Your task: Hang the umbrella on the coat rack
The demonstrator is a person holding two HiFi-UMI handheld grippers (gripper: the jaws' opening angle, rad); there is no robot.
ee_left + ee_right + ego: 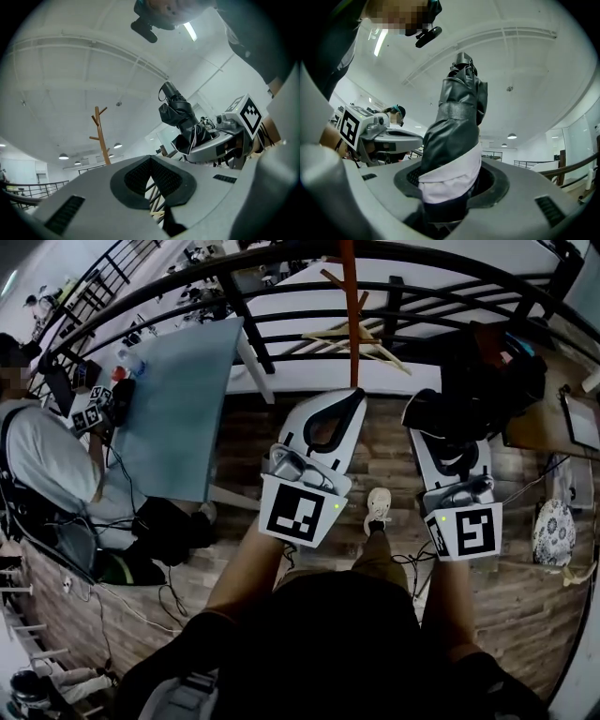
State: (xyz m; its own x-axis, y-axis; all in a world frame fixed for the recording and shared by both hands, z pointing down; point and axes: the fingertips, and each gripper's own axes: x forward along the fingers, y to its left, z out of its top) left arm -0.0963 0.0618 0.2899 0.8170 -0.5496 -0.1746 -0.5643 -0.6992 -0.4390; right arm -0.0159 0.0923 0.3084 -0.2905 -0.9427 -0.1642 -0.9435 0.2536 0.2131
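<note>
The coat rack (349,306) is an orange-brown wooden pole with short pegs, standing just ahead by the railing; the left gripper view shows its coat rack top (100,136) against the ceiling. My right gripper (441,442) is shut on a folded black umbrella (433,413). The umbrella (457,136), black with a pale band, rises from between the jaws of the right gripper (450,187). My left gripper (352,399) sits beside it, jaws closed at the tips with nothing between them (151,161). The umbrella (180,117) also shows in the left gripper view.
A dark curved railing (281,296) runs across in front of the rack. A blue-grey table (178,409) and a seated person (47,465) are at the left. Black bags (502,371) and a patterned cushion (553,531) lie at the right on the wooden floor.
</note>
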